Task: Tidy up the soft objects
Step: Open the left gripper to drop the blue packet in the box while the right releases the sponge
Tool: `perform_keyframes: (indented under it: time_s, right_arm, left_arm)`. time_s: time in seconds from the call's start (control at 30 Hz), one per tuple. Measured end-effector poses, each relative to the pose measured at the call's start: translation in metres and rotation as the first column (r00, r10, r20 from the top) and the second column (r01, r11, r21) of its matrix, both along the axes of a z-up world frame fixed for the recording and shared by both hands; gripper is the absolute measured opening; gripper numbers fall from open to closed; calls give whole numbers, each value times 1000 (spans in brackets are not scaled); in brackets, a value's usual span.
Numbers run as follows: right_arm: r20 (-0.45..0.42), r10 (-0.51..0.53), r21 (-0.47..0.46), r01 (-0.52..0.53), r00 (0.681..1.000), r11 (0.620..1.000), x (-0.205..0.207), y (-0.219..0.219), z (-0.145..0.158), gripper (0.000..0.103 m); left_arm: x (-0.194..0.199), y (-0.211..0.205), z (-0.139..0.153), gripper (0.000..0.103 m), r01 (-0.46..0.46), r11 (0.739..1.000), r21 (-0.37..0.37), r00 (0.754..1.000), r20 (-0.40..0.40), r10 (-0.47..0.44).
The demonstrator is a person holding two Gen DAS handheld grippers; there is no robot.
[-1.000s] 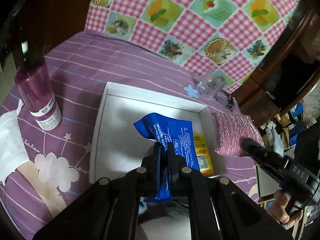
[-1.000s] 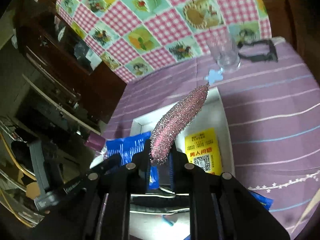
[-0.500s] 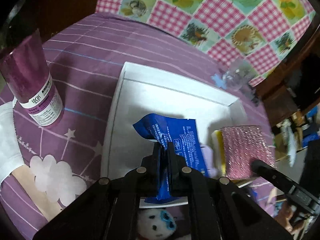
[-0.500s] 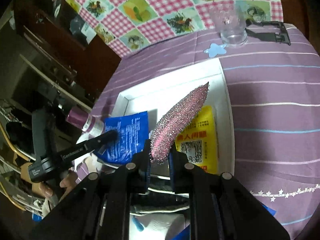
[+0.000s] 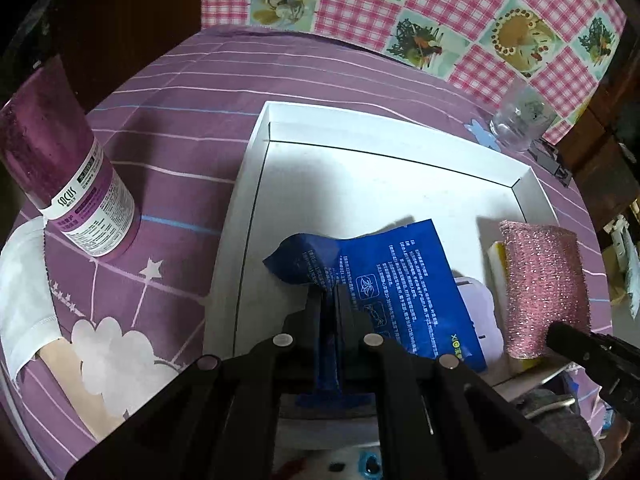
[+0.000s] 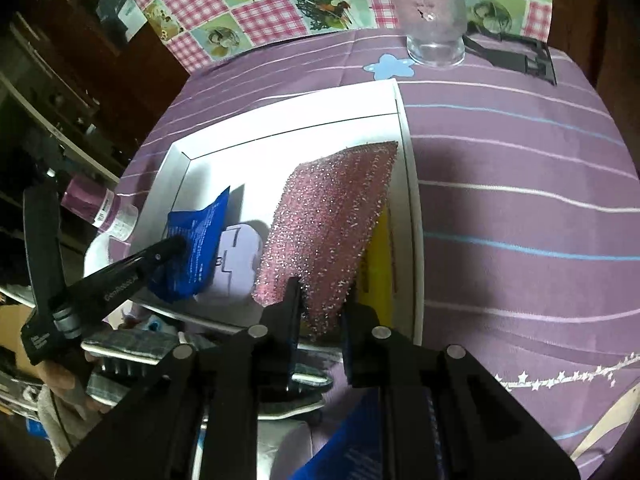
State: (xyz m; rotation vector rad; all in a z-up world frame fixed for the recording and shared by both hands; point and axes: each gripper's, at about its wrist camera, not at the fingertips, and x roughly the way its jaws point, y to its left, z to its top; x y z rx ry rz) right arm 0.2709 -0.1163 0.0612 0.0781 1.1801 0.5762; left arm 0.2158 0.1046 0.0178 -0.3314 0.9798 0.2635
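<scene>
The white box [image 5: 280, 152] lies on the purple cloth. My left gripper [image 5: 329, 300] is shut on a blue packet [image 5: 392, 276], which hangs low over the box floor; the right wrist view shows the same gripper [image 6: 172, 246] and packet [image 6: 198, 232]. A pink glitter sponge [image 6: 332, 216] lies flat at the box's right side, over a yellow packet [image 6: 380, 248]. The jaws of my right gripper [image 6: 320, 304] are opening, with the sponge's near end loose between them. The left wrist view has the sponge [image 5: 544, 284] beside the right gripper's tip.
A lilac card [image 6: 236, 260] lies in the box between packet and sponge. A purple bottle [image 5: 68, 184] and white cloth [image 5: 20, 292] sit left of the box. A glass [image 6: 436, 36], blue flower shape [image 6: 390, 67] and black clip [image 6: 516, 56] lie behind it.
Both grippers have come down toward the box. The sponge, held edge-on before, now lies flat over the yellow packet as the right jaws part. The blue packet stays clamped.
</scene>
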Motion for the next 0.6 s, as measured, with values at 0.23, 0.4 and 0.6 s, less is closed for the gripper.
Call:
perform_keyframes:
  time_s: [0.23,0.4,0.6]
  right_arm:
    - [-23,-87,14,87,996,996,5,-10,1,34]
    - [-146,-140,166,164,979,972,9,-28,6,53]
    - [-113,-182,103,194,977,976,1,-33,24,60]
  left_arm:
    - [-2,0,5,8,-7,1000,3,1000,17,7]
    - [-7,5,16,48,-22,1000,-9,998,55,22]
    - [-14,6,33,58,-8,998,-56,994,108,15]
